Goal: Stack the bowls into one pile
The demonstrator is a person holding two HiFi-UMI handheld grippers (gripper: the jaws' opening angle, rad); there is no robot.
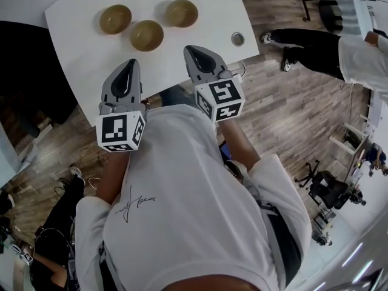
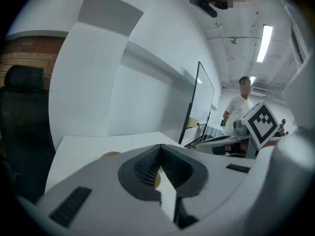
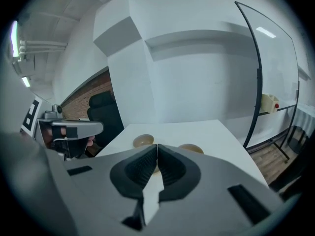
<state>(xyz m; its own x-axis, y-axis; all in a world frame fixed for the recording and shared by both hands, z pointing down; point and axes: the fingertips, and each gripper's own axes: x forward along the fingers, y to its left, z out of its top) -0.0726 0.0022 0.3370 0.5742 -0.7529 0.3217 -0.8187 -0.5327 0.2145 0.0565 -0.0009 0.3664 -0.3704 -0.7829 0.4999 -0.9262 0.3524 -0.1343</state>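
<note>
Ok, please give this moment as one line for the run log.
stage: not started | bowls: three, apart on table, none stacked | left tongs: shut, empty | right tongs: shut, empty

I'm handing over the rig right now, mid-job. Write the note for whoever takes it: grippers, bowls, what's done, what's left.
Left gripper: jaws together, empty, over the table's near edge.
Right gripper: jaws together, empty, short of the bowls.
Bowls: three sit singly on the white table, the left bowl, middle bowl and right bowl.
Done: nothing stacked.
Left: nest all three into one pile.
</note>
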